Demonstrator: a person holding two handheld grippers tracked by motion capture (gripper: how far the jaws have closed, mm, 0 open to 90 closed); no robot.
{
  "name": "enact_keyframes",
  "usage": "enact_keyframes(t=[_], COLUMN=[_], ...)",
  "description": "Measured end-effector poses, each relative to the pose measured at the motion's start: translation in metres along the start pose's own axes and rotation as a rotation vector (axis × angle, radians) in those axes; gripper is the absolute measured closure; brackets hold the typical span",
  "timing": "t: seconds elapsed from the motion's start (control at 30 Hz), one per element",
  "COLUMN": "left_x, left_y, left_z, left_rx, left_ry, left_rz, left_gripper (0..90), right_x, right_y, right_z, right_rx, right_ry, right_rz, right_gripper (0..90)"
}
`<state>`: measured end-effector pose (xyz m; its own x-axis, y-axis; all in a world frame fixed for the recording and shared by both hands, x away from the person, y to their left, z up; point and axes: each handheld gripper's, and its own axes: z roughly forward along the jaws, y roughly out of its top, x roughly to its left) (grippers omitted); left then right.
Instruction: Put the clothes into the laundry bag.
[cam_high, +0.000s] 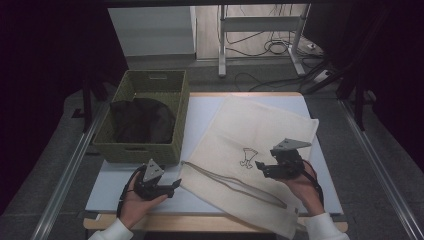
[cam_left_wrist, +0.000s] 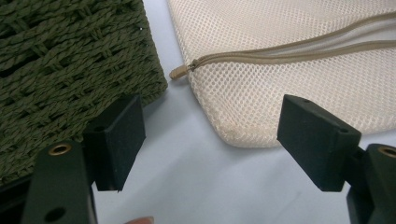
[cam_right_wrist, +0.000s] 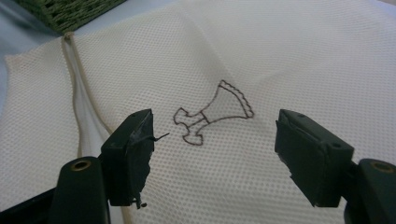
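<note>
**Two open grippers over a mesh bag on the bench**

Nearest me, at the bench's (cam_high: 210, 202) front edge, the person's left hand (cam_high: 134, 202) rests at about seven o'clock, holding the left gripper (cam_high: 175, 186). Its jaws stand wide apart with nothing between them, pointing toward three o'clock at the near corner of the cream mesh bag (cam_high: 250, 145). In the left gripper view that rounded corner lies just ahead of the jaws on the pale bench top, and the end of the bag's zip (cam_left_wrist: 180, 71) sits just beside the corner of the woven green basket (cam_left_wrist: 70, 65).

At about five o'clock the right hand (cam_high: 305, 187) holds the right gripper (cam_high: 258, 166) above the bag. No pad presses the cloth. Its jaws are wide too, empty, and aimed toward nine o'clock at the small dark outline drawing (cam_high: 247, 158) stitched or printed near the bag's middle. In the right gripper view that drawing (cam_right_wrist: 212, 112) shows between the two jaws, farther off on the mesh.

The bag lies flat and slanted across the middle and right of the bench, its zip (cam_high: 232, 184) running along the near side from the basket toward five o'clock.

Farther back, at ten o'clock, the basket (cam_high: 150, 85) stands on the bench's left part, touching or just beside the bag's edge, with dark cloth (cam_high: 141, 120) heaped inside it.
</note>
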<state>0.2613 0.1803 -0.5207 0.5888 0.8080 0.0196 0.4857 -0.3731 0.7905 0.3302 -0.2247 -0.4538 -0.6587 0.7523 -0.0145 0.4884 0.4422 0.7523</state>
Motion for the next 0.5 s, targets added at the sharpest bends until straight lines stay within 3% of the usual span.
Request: enact_keyframes(t=[0.1, 0.3, 0.5], left_x=[-0.001, -0.001, -0.001], left_y=[0.0, -0.002, -0.003], left_z=[0.001, 0.004, 0.005], left_rx=[0.005, 0.014, 0.023], left_ry=[-0.002, 0.003, 0.008], left_rz=[0.002, 0.002, 0.006], left_gripper=[22.8, 22.8, 22.7], right_x=[0.008, 0.016, 0.022], right_y=[0.011, 0.03, 0.026], right_z=[0.011, 0.037, 0.045], right_rx=[0.037, 0.069, 0.116], right_ry=[0.014, 0.07, 0.095], right_rz=[-0.039, -0.059, -0.093], right_gripper=[28.6, 29.6, 30.5])
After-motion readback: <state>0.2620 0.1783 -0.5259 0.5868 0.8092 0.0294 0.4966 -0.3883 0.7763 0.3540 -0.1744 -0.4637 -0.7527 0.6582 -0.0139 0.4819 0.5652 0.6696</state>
